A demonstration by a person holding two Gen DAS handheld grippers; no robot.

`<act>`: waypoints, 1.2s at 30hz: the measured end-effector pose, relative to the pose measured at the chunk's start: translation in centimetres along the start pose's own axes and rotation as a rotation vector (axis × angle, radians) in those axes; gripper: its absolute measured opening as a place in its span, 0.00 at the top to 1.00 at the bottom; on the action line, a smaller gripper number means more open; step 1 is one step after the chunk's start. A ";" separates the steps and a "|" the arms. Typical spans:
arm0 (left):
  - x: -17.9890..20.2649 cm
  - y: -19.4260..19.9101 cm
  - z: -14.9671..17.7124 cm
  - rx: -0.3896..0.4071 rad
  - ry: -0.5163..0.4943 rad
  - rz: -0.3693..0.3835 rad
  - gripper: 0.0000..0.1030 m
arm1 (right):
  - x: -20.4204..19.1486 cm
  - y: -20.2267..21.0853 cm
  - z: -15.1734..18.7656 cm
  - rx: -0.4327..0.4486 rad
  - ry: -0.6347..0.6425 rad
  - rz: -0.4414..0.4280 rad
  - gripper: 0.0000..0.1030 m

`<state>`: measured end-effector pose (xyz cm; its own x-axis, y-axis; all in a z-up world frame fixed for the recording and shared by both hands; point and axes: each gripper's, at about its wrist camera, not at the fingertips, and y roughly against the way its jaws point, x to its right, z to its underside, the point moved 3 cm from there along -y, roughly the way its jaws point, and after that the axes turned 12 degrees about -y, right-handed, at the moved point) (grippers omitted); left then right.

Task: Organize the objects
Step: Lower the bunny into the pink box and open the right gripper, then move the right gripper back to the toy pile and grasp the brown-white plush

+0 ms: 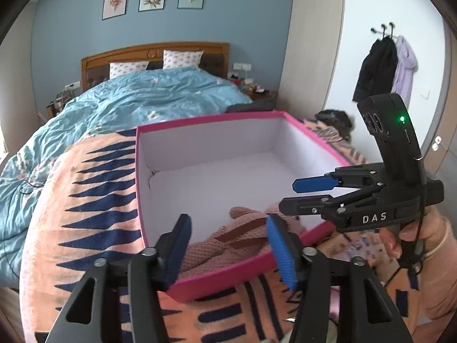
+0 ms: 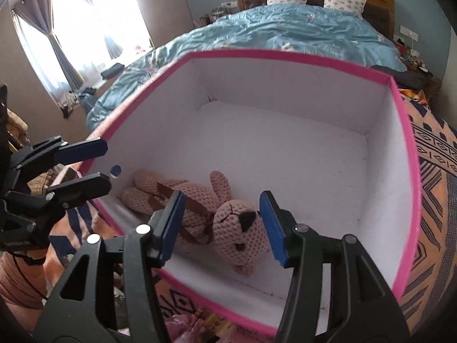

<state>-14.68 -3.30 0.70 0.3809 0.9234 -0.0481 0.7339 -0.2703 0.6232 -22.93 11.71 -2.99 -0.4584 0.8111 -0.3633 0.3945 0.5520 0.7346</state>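
Note:
A pink box with a white inside sits on an orange and navy patterned blanket; it also shows in the right wrist view. A pink knitted bear with brown straps lies on the box floor near its front wall; part of the bear shows in the left wrist view. My left gripper is open and empty, just over the box's near rim. My right gripper is open and empty, above the bear, and shows from the side in the left wrist view.
A bed with a blue quilt lies behind the box. Coats hang on the right wall. A curtained window is at the left. Small packets lie on the blanket before the box.

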 end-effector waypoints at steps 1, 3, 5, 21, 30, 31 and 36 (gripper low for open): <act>0.1 0.8 0.1 0.019 0.002 0.009 0.37 | -0.3 0.6 0.0 0.013 0.000 -0.008 0.45; 0.5 2.2 0.2 0.054 0.000 0.025 0.33 | -0.8 2.0 0.3 0.039 0.008 -0.032 0.45; 1.0 3.6 0.5 0.082 -0.005 0.037 0.29 | -1.6 3.6 1.1 0.064 0.030 -0.063 0.45; 4.2 6.2 7.2 0.020 0.012 0.086 0.29 | -4.2 3.6 9.8 -0.073 0.149 -0.125 0.45; 4.7 5.2 10.7 -0.073 0.035 0.068 0.29 | -4.9 3.9 12.9 -0.152 0.228 -0.145 0.45; 4.7 5.1 11.0 -0.079 0.043 0.071 0.29 | -5.1 4.1 13.1 -0.156 0.241 -0.144 0.45; 4.4 4.7 12.6 -0.107 0.081 0.075 0.29 | -5.6 4.9 13.1 -0.146 0.251 -0.164 0.45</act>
<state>-2.54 -3.96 -6.41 0.3828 0.9217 0.0625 0.6392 -0.3131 0.7024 -8.01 12.38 -4.84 -0.6954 0.6306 -0.3446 0.1890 0.6231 0.7589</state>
